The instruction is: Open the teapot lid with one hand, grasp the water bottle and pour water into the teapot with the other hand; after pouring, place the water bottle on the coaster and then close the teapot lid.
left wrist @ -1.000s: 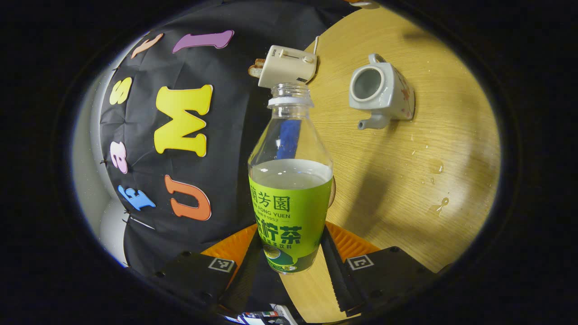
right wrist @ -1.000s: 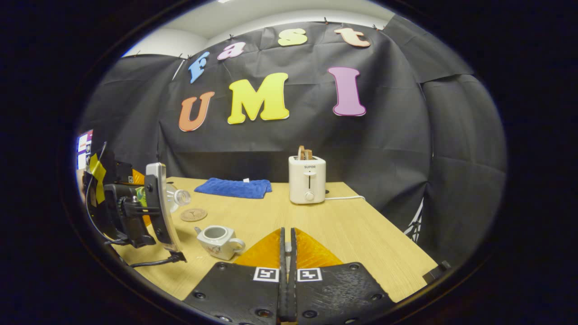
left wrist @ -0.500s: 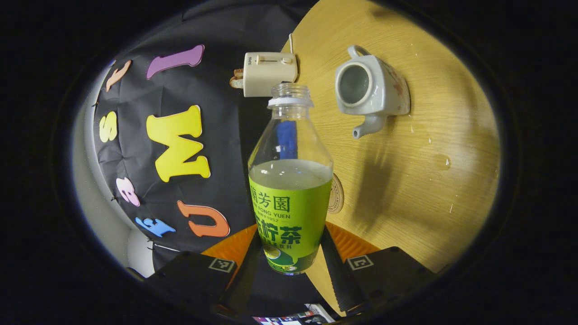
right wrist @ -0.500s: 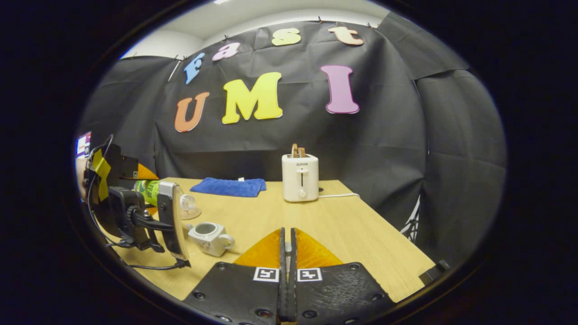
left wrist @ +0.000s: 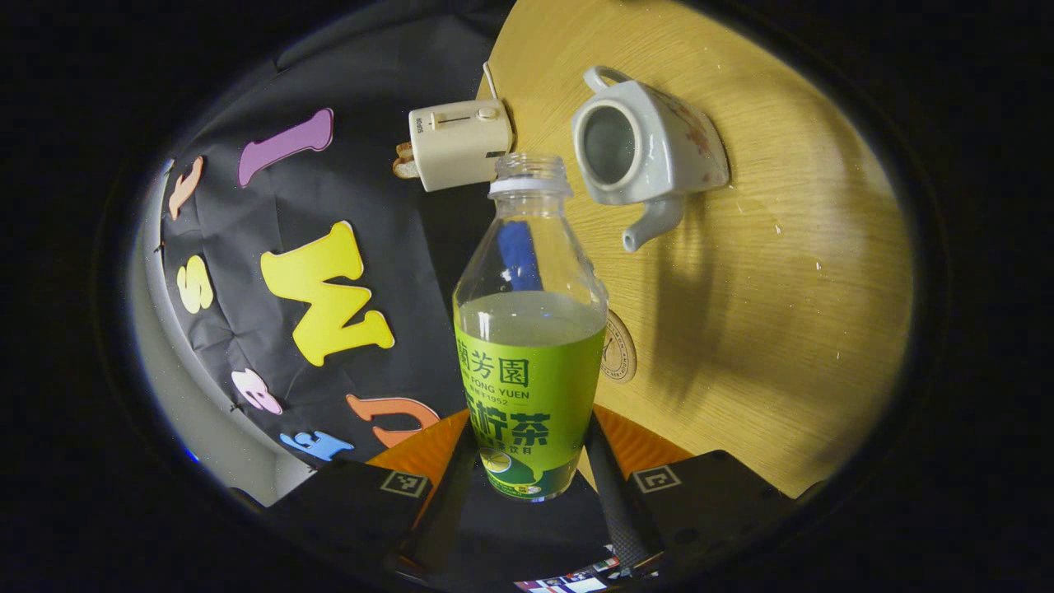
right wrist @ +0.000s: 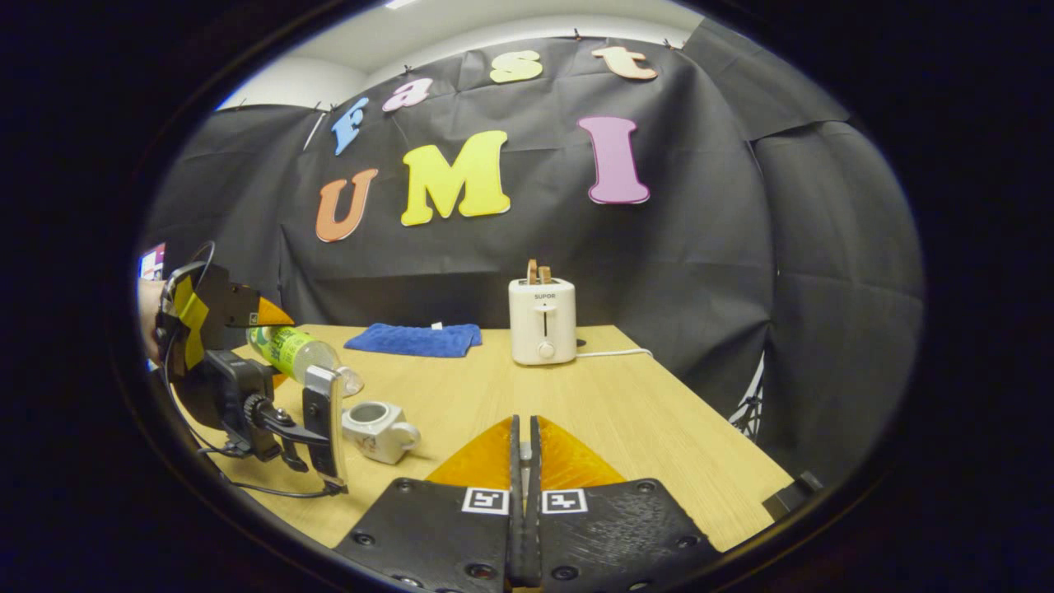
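Wooden table (right wrist: 626, 428) fronts black cloth wall (right wrist: 700, 247). Landmark: teapot (right wrist: 375, 427), lid off, near table's left edge in right gripper view. Toaster (right wrist: 541, 319) well behind teapot at table's back; blue cloth (right wrist: 414, 338) behind teapot too. Left gripper (left wrist: 527, 461) clamps water bottle (left wrist: 529, 346) by its lower body, uncapped, tilted, mouth just above teapot. Coaster (left wrist: 619, 357) near teapot, partly hidden by bottle. Right gripper (right wrist: 524, 461): fingers pressed together w/ small lid held between them, near teapot's right.
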{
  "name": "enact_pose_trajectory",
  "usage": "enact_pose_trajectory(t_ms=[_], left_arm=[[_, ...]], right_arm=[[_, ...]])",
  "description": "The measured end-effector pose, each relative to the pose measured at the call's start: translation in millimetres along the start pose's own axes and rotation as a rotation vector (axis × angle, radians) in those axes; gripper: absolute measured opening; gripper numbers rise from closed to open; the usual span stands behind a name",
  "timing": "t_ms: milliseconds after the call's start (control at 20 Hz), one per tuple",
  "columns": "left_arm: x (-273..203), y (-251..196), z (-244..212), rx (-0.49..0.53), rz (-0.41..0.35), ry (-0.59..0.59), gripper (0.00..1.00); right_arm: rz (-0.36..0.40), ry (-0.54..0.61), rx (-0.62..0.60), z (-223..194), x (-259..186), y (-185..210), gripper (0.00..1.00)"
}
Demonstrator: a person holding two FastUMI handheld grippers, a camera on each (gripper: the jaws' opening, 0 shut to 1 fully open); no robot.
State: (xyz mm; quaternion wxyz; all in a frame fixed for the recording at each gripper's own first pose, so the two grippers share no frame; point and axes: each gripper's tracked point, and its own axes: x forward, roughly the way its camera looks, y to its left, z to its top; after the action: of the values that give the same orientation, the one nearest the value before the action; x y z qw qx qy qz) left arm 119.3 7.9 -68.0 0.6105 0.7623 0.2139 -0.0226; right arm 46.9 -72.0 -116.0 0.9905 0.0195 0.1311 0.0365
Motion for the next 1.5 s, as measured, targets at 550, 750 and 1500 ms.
enact_pose_trajectory(t_ms=[550, 750, 1500], left_arm=[[0.3, 15.9, -0.1, 0.141, 0.045, 0.031, 0.75], [-1.7, 18.9, 1.9, 0.180, 0.050, 0.033, 0.72], [-7.9, 47.2, 2.5, 0.309, 0.155, 0.079, 0.74]], right_arm=[[0.006, 0.001, 0.010, -3.5, -1.2, -1.0, 0.00], [0.008, 0.000, 0.016, -4.9, -1.5, -0.8, 0.00], [0.011, -0.006, 0.022, -4.5, -5.6, -2.2, 0.00]])
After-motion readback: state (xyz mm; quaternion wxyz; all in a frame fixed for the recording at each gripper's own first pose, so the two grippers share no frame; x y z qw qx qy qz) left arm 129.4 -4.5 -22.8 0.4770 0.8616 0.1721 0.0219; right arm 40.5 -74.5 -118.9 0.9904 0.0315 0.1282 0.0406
